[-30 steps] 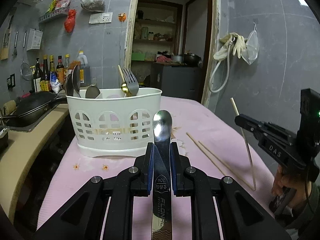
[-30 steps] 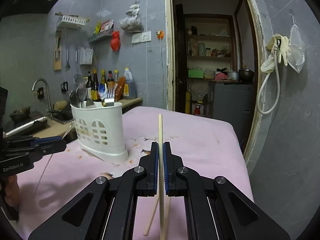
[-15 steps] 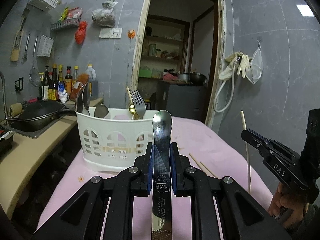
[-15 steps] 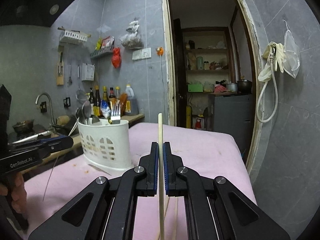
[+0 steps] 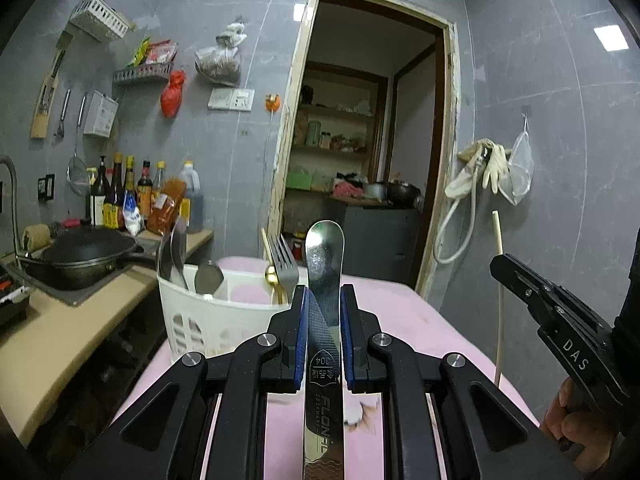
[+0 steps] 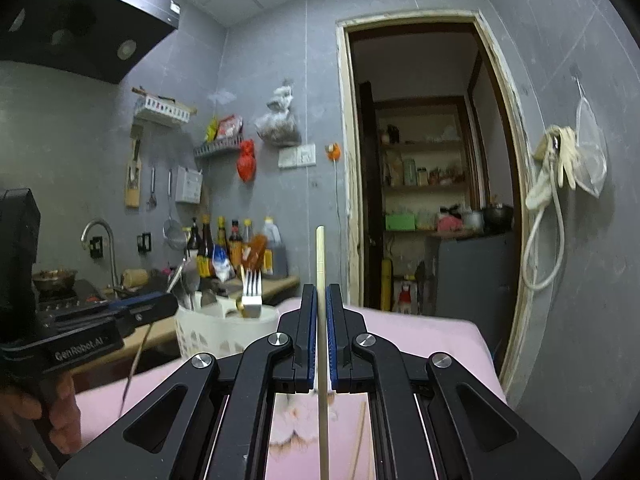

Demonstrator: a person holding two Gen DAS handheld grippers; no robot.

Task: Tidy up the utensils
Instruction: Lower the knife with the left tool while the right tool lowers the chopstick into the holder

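My left gripper (image 5: pixel 323 292) is shut on a steel table knife (image 5: pixel 325 264), handle end up, held above the pink table just in front of the white utensil caddy (image 5: pixel 208 320). The caddy holds spoons (image 5: pixel 172 252) and a fork (image 5: pixel 285 264). My right gripper (image 6: pixel 319 292) is shut on a wooden chopstick (image 6: pixel 321 256), held upright; it also shows in the left wrist view (image 5: pixel 498 280). The caddy (image 6: pixel 212 332) stands left of the right gripper, with the left gripper (image 6: pixel 152 308) beside it.
The table carries a pink cloth (image 5: pixel 396 320). A counter (image 5: pixel 60 320) with a black wok (image 5: pixel 80 256), bottles (image 5: pixel 132 196) and a sink tap lies left. A grey wall with hanging gloves (image 5: pixel 488 168) lies right, an open doorway (image 5: pixel 360 160) behind. More chopsticks (image 6: pixel 360 432) lie on the cloth.
Both grippers have risen and tilted upward with their loads, so the table and caddy sit lower in both views. The loose chopsticks on the cloth have dropped out of the left wrist view.
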